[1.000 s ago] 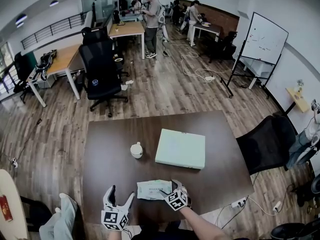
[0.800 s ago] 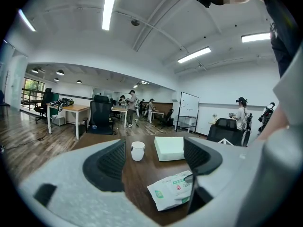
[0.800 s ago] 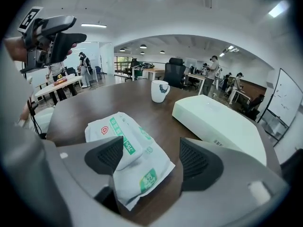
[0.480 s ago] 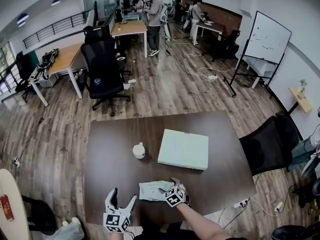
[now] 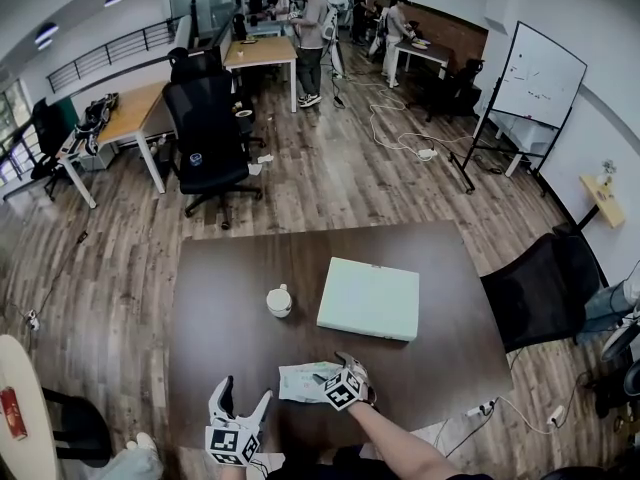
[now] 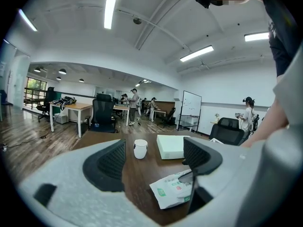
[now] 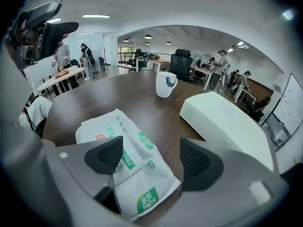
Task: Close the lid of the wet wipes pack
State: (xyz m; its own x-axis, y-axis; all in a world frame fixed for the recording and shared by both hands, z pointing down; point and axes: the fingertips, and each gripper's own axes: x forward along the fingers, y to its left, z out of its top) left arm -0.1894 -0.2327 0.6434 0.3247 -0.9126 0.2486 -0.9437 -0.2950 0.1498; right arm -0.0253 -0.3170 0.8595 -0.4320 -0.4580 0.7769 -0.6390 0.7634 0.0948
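Note:
The wet wipes pack (image 5: 303,380), white with green labels, lies flat near the table's front edge. My right gripper (image 5: 335,370) hangs tilted down over its right end, open. In the right gripper view the pack (image 7: 135,171) lies just under the pads, and the labelled lid flap (image 7: 118,156) sits by the left pad (image 7: 105,156). I cannot tell whether the flap is fully down. My left gripper (image 5: 241,394) stands open and empty to the pack's left. In the left gripper view the pack (image 6: 171,191) lies low, beyond the right pad.
A white cup (image 5: 279,301) stands on the brown table (image 5: 220,298) behind the pack. A pale green box (image 5: 369,298) lies to its right. Black office chairs (image 5: 535,283) stand around the table. People stand at desks far back.
My right gripper has shifted a little left and lower over the pack's right end. My left gripper has stayed where it was.

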